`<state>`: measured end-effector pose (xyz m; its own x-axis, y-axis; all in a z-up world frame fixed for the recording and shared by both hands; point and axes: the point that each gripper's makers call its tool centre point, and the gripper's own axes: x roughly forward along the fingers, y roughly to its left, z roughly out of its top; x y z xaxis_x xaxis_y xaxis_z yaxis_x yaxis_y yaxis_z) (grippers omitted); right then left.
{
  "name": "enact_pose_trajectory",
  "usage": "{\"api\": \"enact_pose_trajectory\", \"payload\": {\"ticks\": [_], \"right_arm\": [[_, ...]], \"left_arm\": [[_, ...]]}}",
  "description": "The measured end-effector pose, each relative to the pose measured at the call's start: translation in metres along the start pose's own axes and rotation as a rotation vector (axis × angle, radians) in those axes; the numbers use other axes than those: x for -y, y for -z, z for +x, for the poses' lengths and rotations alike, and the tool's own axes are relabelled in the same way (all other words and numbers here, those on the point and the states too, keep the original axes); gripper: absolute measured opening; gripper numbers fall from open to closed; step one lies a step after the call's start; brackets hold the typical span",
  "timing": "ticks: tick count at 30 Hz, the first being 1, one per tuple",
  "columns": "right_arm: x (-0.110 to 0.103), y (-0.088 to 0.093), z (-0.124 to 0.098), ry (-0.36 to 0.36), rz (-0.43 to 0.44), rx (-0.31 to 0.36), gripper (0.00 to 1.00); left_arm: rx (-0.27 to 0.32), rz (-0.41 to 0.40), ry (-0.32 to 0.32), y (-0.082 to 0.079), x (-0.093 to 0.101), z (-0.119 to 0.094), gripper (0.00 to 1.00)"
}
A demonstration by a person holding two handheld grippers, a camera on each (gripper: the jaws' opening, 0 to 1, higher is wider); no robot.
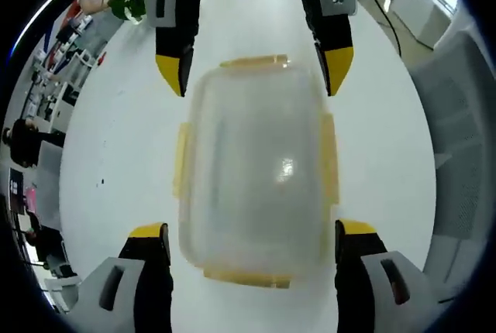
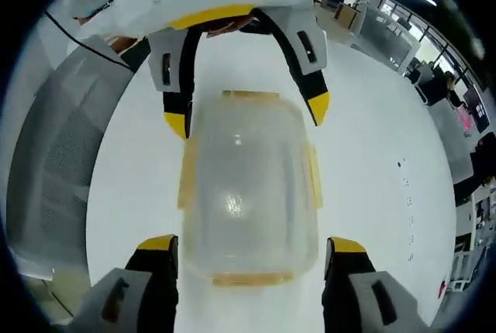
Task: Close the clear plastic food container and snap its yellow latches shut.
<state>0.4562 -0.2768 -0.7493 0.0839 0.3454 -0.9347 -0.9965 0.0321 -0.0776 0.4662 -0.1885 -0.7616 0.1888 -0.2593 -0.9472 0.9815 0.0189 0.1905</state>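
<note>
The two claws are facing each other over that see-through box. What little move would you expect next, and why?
Probably the left gripper eases down and in onto the near yellow latch to press it shut. The lid looks already seated on the clear container, the latches along its edges seem to stick outward, and both grippers, the right gripper too, stand open around opposite ends, touching nothing.

The clear container (image 1: 256, 170) lies alone on the white table (image 1: 124, 155), with bare tabletop open along both its long sides. Its two short ends are occupied: the left gripper (image 1: 252, 252) straddles one end with jaws spread wide, and the right gripper (image 2: 252, 259) straddles the opposite end likewise. A grey mesh chair (image 1: 457, 139) stands beside the table, well apart from the container.
</note>
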Motion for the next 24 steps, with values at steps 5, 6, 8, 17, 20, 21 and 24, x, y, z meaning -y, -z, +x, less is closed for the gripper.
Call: {"api": "enact_pose_trajectory", "payload": {"ticks": [5, 6, 8, 17, 20, 21, 24], "right_arm": [[-0.001, 0.001, 0.0, -0.005, 0.001, -0.004, 0.7], [-0.001, 0.001, 0.0, -0.006, 0.002, -0.001, 0.7], [-0.002, -0.001, 0.0, -0.006, 0.001, 0.002, 0.7], [-0.012, -0.022, 0.008, -0.013, 0.003, 0.009, 0.7], [-0.013, -0.033, 0.012, -0.013, 0.009, 0.021, 0.7], [-0.013, -0.036, 0.013, -0.013, 0.01, 0.023, 0.7], [-0.013, -0.05, 0.018, -0.014, 0.008, 0.028, 0.7]], "left_arm": [[-0.008, -0.003, 0.005, 0.003, 0.001, -0.001, 0.78], [-0.007, -0.002, 0.005, 0.004, 0.001, -0.001, 0.78], [-0.005, -0.002, 0.006, 0.005, 0.002, -0.001, 0.78], [-0.021, 0.022, 0.011, 0.026, 0.008, -0.007, 0.78], [-0.029, 0.027, 0.01, 0.037, 0.007, -0.009, 0.78], [-0.03, 0.026, 0.01, 0.041, 0.007, -0.01, 0.78], [-0.037, 0.022, 0.009, 0.054, 0.007, -0.014, 0.78]]}}
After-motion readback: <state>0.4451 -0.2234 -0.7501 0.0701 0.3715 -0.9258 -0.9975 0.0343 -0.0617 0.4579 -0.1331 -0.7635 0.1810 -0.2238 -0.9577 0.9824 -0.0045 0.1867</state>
